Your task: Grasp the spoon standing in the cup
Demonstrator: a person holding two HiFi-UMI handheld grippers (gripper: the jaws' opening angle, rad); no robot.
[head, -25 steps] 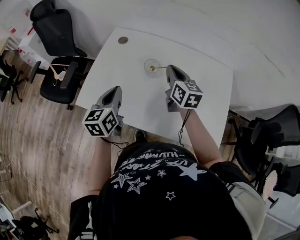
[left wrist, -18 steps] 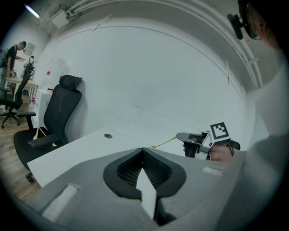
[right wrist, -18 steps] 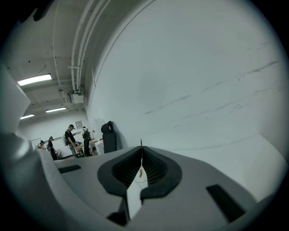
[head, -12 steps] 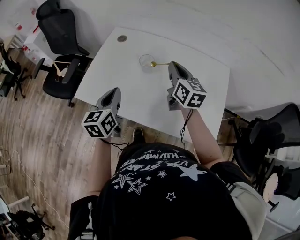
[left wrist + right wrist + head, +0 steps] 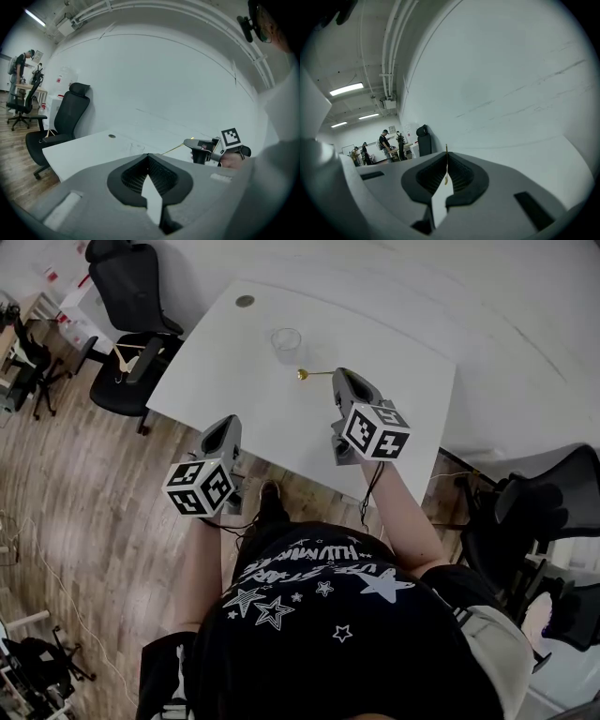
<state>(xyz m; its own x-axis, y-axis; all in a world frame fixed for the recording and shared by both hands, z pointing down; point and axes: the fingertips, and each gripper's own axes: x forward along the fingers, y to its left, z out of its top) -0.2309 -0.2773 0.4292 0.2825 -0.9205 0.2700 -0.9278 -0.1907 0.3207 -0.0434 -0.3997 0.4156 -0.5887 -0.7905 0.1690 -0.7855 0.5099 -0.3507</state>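
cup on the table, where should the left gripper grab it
Around its side wall at mid-height, coming in level from the near left. The cup stands upright and alone on the table, so opened jaws can likely straddle it. The right gripper holds the spoon off to its right.

readable text: none | shirt (image 5: 323, 570) print: lettering too distorted

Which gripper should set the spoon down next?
Right: the right gripper is shut on the spoon, clear of the cup. The left gripper is empty, farther back.
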